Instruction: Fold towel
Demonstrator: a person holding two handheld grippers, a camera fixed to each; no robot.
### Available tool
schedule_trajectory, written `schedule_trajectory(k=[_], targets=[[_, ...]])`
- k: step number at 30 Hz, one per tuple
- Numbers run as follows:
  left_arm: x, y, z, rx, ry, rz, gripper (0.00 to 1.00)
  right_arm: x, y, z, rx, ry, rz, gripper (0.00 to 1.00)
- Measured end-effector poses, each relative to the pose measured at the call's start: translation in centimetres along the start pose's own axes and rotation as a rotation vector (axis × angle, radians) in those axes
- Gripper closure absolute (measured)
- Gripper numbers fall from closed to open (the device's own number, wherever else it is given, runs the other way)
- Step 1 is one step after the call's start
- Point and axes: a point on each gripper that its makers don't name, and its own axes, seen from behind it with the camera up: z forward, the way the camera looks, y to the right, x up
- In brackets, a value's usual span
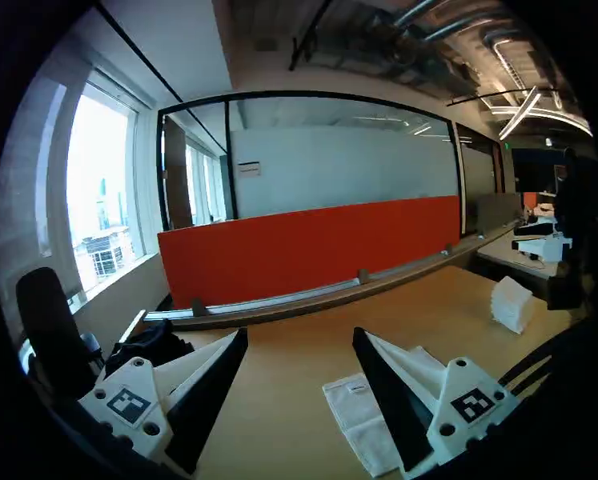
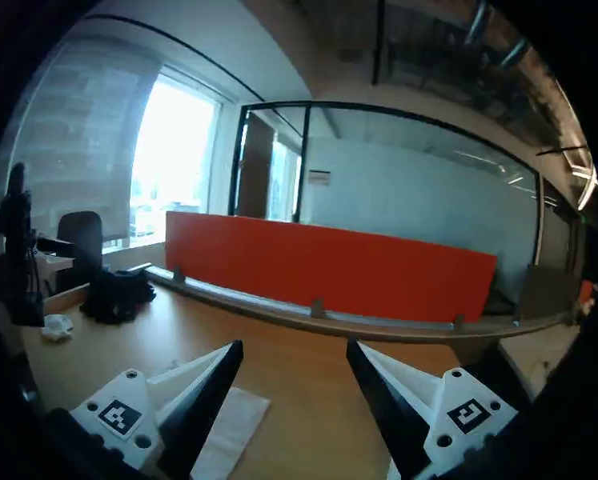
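Seeing the white towel (image 1: pixel 351 412) lying flat on the wooden desk (image 1: pixel 299 384), partly behind one finger of my left gripper (image 1: pixel 299 332). That gripper's jaws are spread wide, gripping nothing. My right gripper (image 2: pixel 294 344) is also wide apart and empty above the desk, with a towel corner under one of its fingers. A folded white stack (image 1: pixel 511 302) sits well apart from the towel. An orange divider (image 1: pixel 315 248) lines the desk's far edge, with a black bag (image 1: pixel 150 344) near it.
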Motion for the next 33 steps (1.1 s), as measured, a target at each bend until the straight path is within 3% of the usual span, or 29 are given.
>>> schedule_trajectory(k=[16,24,33], targets=[[-3.4,4.4,0.5,-0.184,-0.098,0.088,0.02,-2.2,-3.9,0.0,0.185,-0.106,-0.094,0.00],[-5.3,5.4,0.5,-0.221,-0.126,0.094,0.02,-3.7,-5.5,0.0,0.233,-0.145,-0.113,0.00],[-9.1,6.2,0.4,-0.231,-0.179,0.119,0.02,-6.9,-7.4,-0.2,0.275,-0.192,-0.124,0.00]])
